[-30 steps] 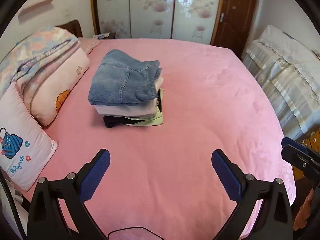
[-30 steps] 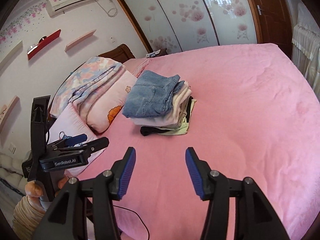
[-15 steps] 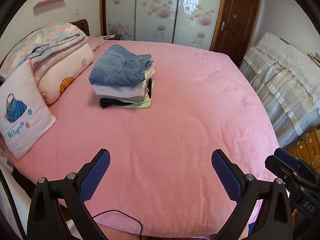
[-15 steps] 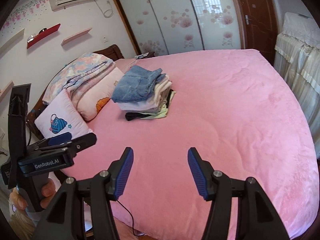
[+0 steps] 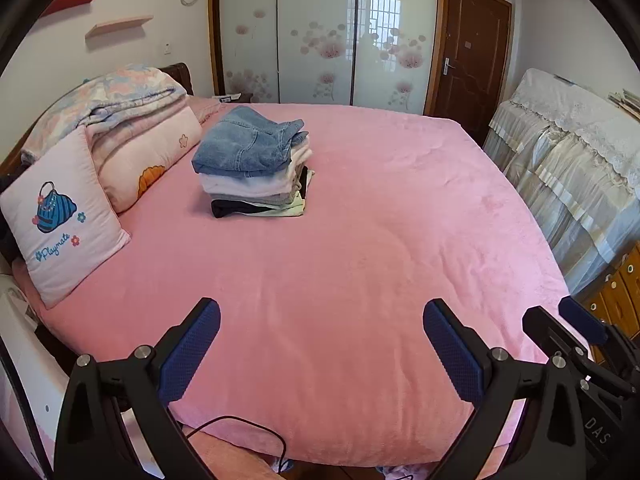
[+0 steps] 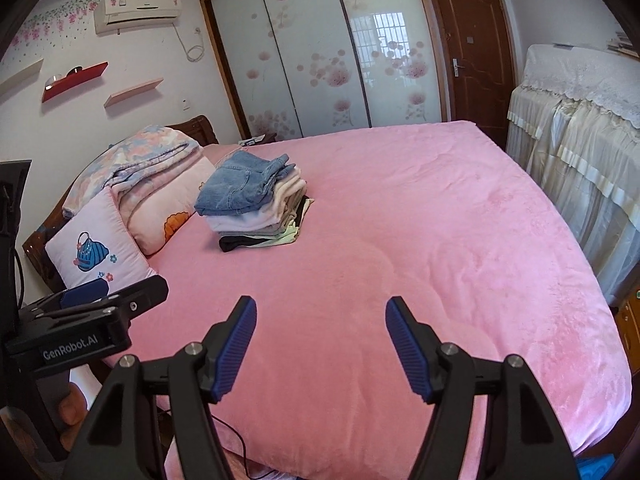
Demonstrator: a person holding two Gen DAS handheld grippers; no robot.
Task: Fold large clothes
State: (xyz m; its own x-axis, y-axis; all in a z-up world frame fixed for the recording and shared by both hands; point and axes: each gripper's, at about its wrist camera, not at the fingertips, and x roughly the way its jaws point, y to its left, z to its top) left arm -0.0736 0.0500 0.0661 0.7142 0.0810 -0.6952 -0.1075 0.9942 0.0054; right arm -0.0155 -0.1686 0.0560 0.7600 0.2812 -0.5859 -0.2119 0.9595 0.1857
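Observation:
A stack of folded clothes [image 5: 256,164] sits on the pink bed [image 5: 360,264] toward the far left, with blue jeans [image 5: 248,144] on top, pale garments under them and a black one at the bottom. The stack also shows in the right wrist view [image 6: 252,204]. My left gripper [image 5: 320,344] is open and empty, held back over the bed's near edge. My right gripper [image 6: 320,340] is open and empty, also over the near edge. Both are well away from the stack.
Pillows [image 5: 60,228] and a folded floral quilt [image 5: 116,100] lie along the bed's left side. A lace-covered cabinet [image 5: 572,160] stands to the right. A sliding wardrobe [image 5: 324,36] and a brown door [image 5: 472,56] are behind. A black cable [image 5: 248,428] hangs at the front edge.
Both grippers have drawn back and risen away from the bed, so the stack looks farther off and more of the room shows. Both stay open and empty.

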